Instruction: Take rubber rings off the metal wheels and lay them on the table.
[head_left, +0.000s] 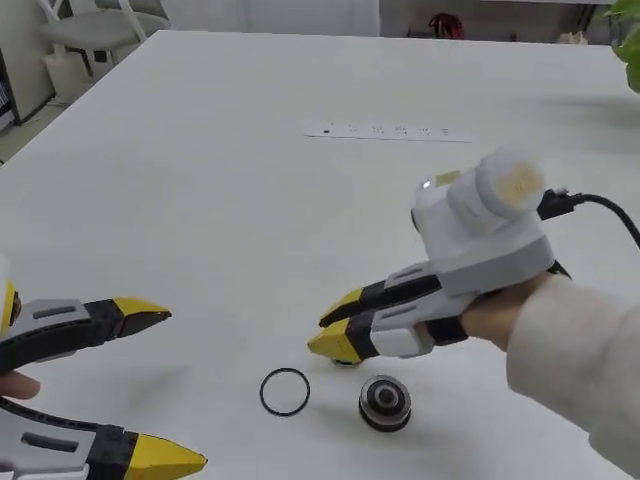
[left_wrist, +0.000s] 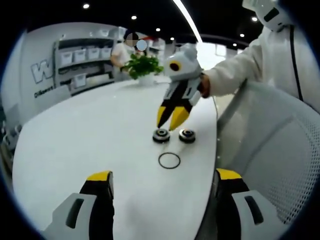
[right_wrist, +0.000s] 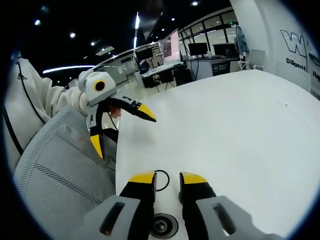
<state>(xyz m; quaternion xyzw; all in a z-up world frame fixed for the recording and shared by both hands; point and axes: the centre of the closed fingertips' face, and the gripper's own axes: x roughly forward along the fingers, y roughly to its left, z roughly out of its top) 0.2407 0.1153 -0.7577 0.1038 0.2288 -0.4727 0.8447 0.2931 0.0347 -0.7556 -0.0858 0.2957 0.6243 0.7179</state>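
Seen from the left gripper view, two round, dark-centred metal wheels sit side by side on the white table (left_wrist: 100, 125): the farther wheel (left_wrist: 161, 135) under the tips of the right gripper (left_wrist: 170, 120), the nearer wheel (left_wrist: 187, 135) just beside it; in the head view that gripper hides most of the farther wheel; the thin black rubber ring (left_wrist: 169, 160) lies flat on the table near both wheels, on neither; the right jaws stand nearly together, pinching nothing; the left gripper (left_wrist: 164, 174) is spread wide, holding nothing; in the right gripper view a wheel is cut off between the jaws, and I cannot tell which.
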